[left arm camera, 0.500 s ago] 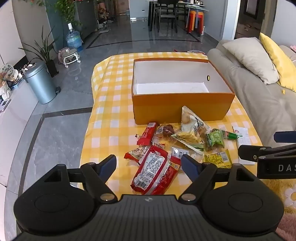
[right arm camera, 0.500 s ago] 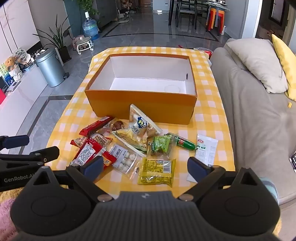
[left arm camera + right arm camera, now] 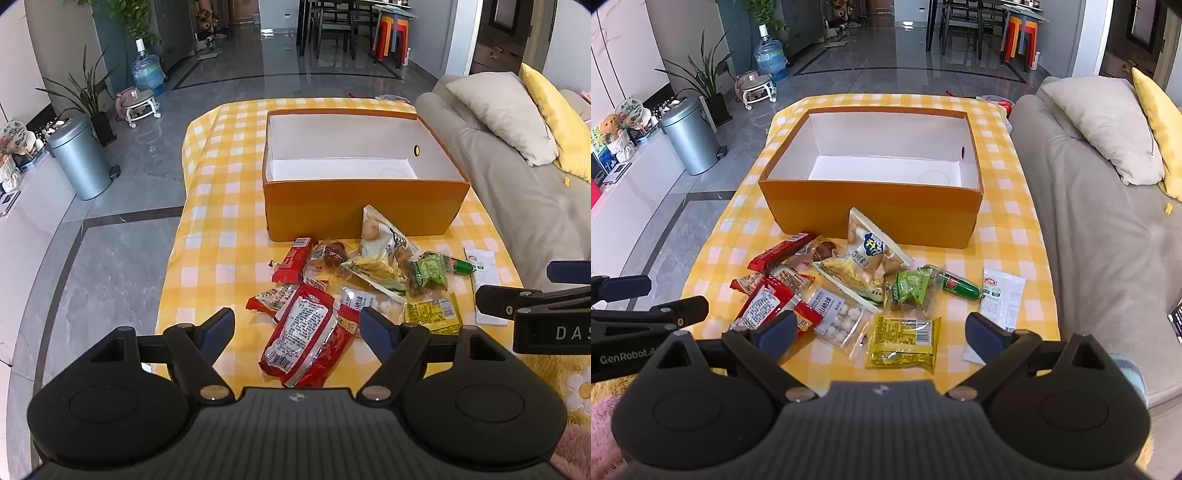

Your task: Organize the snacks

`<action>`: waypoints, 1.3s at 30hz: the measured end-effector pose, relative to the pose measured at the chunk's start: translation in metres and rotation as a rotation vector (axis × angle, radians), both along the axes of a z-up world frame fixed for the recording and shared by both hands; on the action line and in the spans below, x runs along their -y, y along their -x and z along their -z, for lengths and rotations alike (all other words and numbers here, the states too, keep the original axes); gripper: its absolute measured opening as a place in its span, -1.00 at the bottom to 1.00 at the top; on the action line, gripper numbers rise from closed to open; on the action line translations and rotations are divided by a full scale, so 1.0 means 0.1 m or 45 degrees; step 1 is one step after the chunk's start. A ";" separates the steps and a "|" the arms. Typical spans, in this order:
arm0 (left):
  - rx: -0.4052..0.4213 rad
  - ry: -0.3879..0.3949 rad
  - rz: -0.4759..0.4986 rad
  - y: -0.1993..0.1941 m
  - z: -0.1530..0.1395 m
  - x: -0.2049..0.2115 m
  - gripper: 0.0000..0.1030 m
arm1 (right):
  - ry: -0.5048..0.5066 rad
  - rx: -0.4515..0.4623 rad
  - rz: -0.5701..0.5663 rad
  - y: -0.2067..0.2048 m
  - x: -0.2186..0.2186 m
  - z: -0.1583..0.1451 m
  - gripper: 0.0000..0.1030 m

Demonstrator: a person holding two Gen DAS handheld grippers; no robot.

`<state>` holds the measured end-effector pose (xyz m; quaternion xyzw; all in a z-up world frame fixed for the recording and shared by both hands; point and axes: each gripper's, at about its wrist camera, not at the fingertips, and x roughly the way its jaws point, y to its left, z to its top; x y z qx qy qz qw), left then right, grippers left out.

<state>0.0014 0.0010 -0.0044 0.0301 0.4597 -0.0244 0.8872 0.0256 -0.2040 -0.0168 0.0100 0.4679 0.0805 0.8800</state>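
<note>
An empty orange box (image 3: 362,206) (image 3: 871,206) with a white inside stands on the yellow checked table. Several snack packets lie in front of it: a big red packet (image 3: 306,336) (image 3: 764,302), a yellow packet (image 3: 432,314) (image 3: 903,341), a green packet (image 3: 910,290), a green sausage (image 3: 960,286), a white sachet (image 3: 1003,297), a clear bag of white balls (image 3: 838,317). My left gripper (image 3: 297,328) is open above the red packet. My right gripper (image 3: 882,332) is open above the yellow packet. Both are empty.
A grey sofa (image 3: 1100,240) with beige and yellow cushions runs along the right of the table. A metal bin (image 3: 79,162) and plants stand on the floor at left. Each gripper shows in the other's view: the right (image 3: 535,310), the left (image 3: 639,317).
Both grippers have shifted slightly; the view is almost the same. Nothing on the table has moved.
</note>
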 end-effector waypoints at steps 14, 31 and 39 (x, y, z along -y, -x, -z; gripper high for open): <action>-0.008 0.002 -0.004 0.01 0.02 -0.02 0.75 | 0.003 -0.002 0.004 -0.02 0.01 0.06 0.84; -0.008 0.002 -0.002 0.01 0.03 -0.03 0.75 | 0.012 -0.005 0.006 -0.02 0.00 0.08 0.84; -0.012 0.002 -0.002 0.01 0.04 -0.01 0.75 | 0.013 -0.007 0.005 -0.02 0.00 0.08 0.84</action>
